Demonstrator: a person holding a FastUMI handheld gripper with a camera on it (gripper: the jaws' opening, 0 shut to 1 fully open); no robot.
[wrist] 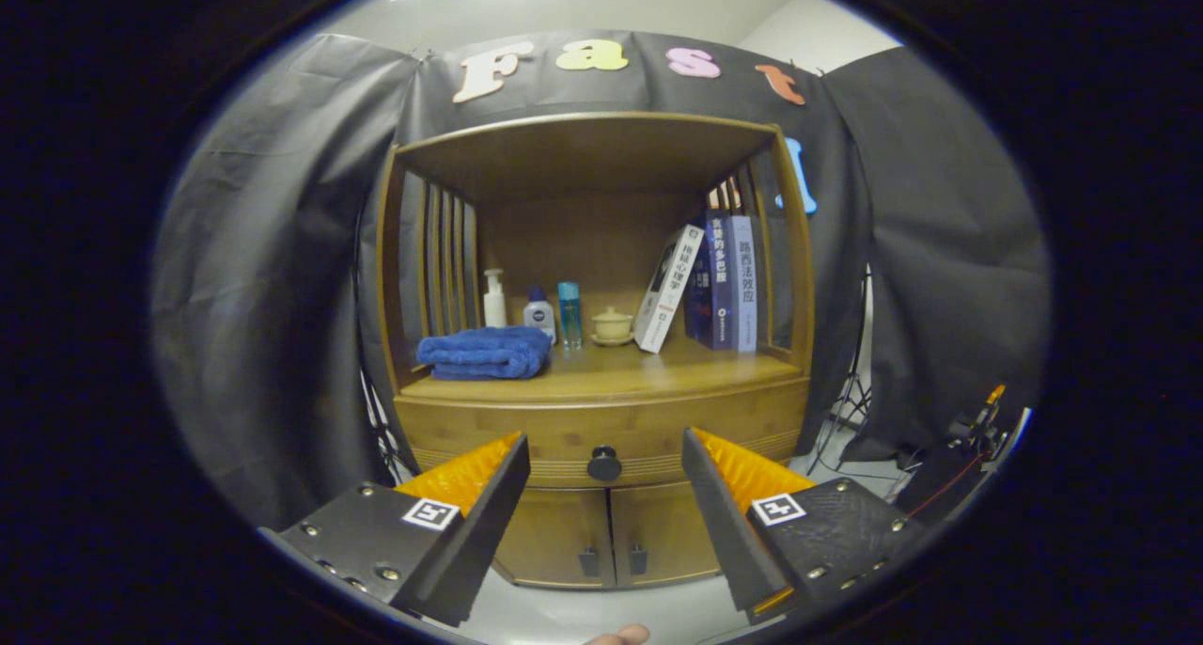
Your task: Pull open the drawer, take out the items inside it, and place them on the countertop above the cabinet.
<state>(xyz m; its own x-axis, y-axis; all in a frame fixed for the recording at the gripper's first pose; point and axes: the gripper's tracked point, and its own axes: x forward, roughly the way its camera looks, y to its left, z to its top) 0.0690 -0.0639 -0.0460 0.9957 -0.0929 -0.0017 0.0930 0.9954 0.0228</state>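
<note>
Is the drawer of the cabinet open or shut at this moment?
Shut. The drawer front lies flush with the cabinet, its knob untouched. The gripper is open, fingers apart short of the knob.

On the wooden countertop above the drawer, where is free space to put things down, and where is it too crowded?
The open gripper faces the closed drawer's round black knob. On the wooden countertop, the front strip is bare, from the folded blue towel to the right post. The back is crowded: white pump bottle, small white bottle, blue bottle, lidded cup, books.
</note>
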